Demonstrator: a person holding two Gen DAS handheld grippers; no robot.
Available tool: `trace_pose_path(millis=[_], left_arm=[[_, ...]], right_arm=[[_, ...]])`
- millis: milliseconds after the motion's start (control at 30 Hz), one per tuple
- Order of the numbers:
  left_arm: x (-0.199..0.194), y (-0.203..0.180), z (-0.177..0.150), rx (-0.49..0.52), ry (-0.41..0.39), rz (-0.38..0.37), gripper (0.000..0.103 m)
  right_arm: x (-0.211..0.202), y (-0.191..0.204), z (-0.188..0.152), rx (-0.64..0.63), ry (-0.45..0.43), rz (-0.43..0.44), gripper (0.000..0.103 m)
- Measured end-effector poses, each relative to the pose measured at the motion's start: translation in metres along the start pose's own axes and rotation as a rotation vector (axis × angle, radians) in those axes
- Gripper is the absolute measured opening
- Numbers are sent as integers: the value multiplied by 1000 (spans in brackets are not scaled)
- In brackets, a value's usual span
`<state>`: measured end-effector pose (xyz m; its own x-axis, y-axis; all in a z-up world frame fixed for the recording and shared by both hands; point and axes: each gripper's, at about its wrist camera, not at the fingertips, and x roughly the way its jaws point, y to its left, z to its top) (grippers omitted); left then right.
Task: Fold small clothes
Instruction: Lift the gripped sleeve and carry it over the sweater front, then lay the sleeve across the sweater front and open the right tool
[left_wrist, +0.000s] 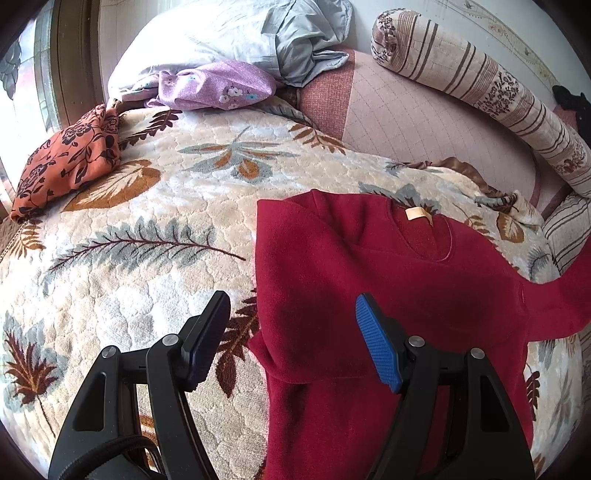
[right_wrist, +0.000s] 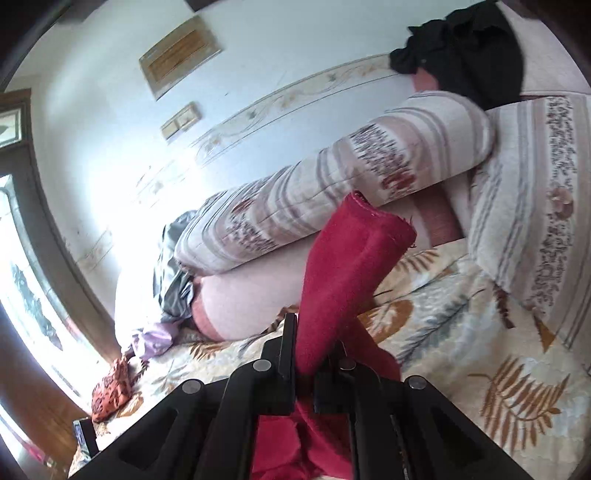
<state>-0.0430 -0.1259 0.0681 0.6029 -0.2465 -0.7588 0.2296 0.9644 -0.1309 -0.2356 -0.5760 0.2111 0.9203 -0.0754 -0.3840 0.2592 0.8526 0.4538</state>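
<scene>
Above the leaf-patterned blanket (left_wrist: 155, 236), the right gripper (right_wrist: 314, 354) pinches the red sweater's (left_wrist: 369, 295) sleeve (right_wrist: 351, 266) for folding inward, while the left gripper (left_wrist: 291, 339) hovers wide, empty.

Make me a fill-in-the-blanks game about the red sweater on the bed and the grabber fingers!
1. The right gripper is shut on the sweater's red ____.
2. The left gripper hovers with its fingers ____ and nothing between them.
3. The sweater lies on a blanket patterned with ____.
4. The tan label sits inside the sweater's ____.

Missing words: sleeve; open; leaves; neckline
</scene>
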Motion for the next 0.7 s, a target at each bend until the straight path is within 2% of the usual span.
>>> trace_pose_path(millis=[100,300,467,533,567,600,667,700], left_arm=[[-3,7,3,-19,-10,-2,71],[1,19,7,-51,-3,0,71],[4,25,9,-68,2,0,71],[6,25,9,-68,7,1,71],[7,26,9,-69,9,1,71],[7,26,9,-70,11,0,71],[9,26,9,-77,15,-5,71],[9,26,9,-82,16,-10,71]], right_arm=[[41,44,-25,-51,81,49,5],[121,128,-102,-182,252,120,5],[177,171,-182,-315,383,103,5],[199,177,-210,-337,479,99,6],[209,181,-223,-361,534,93,11],[211,181,-232,-383,565,93,25],[207,186,-243,-437,594,136,48],[201,189,-244,-454,584,157,50]])
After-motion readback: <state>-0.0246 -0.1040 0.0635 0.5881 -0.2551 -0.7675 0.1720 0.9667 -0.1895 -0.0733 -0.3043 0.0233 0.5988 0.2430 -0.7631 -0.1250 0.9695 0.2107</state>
